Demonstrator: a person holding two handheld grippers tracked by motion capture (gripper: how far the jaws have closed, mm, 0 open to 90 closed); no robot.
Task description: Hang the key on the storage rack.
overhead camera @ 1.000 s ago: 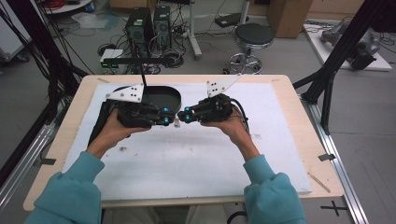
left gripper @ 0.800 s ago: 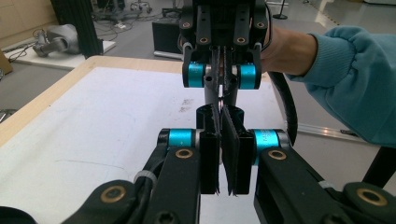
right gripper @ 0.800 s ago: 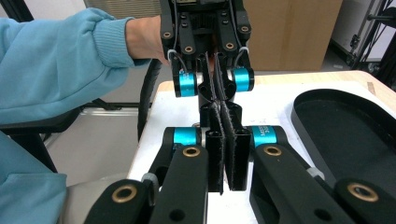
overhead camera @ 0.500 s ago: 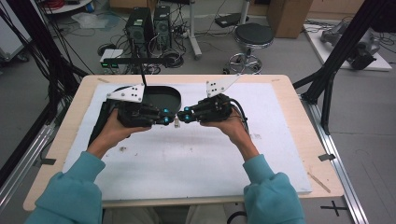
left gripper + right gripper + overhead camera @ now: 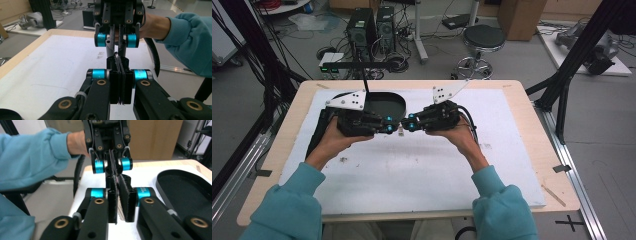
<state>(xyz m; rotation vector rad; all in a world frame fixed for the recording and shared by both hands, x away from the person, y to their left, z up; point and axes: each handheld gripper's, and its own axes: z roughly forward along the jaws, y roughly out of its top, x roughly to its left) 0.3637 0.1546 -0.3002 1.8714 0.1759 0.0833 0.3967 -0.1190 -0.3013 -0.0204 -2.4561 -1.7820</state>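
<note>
Over the white mat (image 5: 412,170) my two grippers meet tip to tip. My left gripper (image 5: 392,128) comes from the left and my right gripper (image 5: 408,125) from the right. A small white object (image 5: 400,131) sits between their tips. In the left gripper view my left gripper (image 5: 120,65) has its jaws pressed together on a thin edge of it, with the right gripper (image 5: 116,51) facing it. In the right gripper view my right gripper (image 5: 119,185) clamps a pale ridged piece (image 5: 121,208), and the left gripper (image 5: 112,170) faces it.
A black oval tray (image 5: 384,102) lies on the mat just behind the left gripper, also seen as a black oval tray (image 5: 185,187) in the right gripper view. The wooden table edge (image 5: 532,125) runs around the mat. Black frame legs, computer towers and a stool stand beyond.
</note>
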